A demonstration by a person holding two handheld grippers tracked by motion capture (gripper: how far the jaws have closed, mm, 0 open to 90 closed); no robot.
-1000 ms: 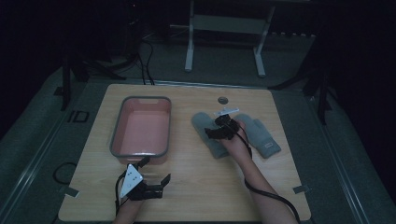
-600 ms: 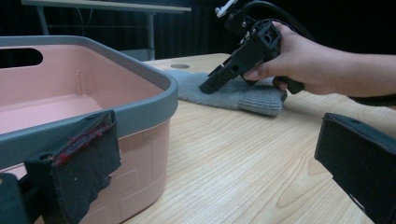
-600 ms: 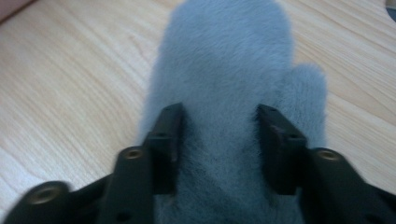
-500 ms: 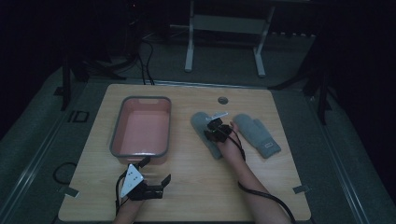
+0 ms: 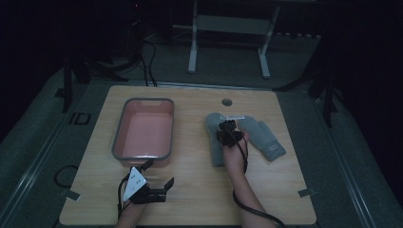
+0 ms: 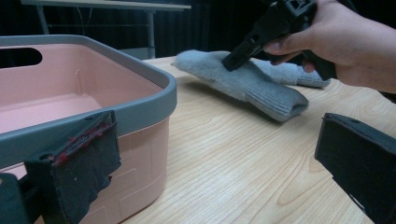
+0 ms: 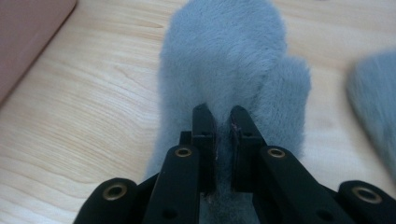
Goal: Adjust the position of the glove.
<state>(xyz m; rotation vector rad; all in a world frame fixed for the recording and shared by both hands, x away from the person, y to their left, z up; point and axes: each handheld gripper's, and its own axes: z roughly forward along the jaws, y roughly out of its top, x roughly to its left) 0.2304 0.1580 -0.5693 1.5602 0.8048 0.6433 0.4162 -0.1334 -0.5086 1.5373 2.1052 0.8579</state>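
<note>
Since the earlier frame, the right gripper (image 5: 229, 131) has been sliding leftward from between the two mittens onto the left mitten (image 5: 215, 137), and its jaws have just been closing; they are now pinching a fold of that mitten's grey fleece, as the right gripper view is showing with the fur bunched between the pads (image 7: 206, 140). This mitten is lying flat on the table (image 5: 190, 199), its long axis running away from the person, cuff toward the near edge, with the other mitten (image 5: 266, 140) just beside it on the right. The pink bin (image 5: 142, 156) is sitting to the left of the held mitten, well apart from it, so any carry would be going leftward across bare wood. The left gripper (image 5: 154, 187) is resting near the bin's front corner with its jaws standing wide and holding nothing, farther from the mittens than the right one.
</note>
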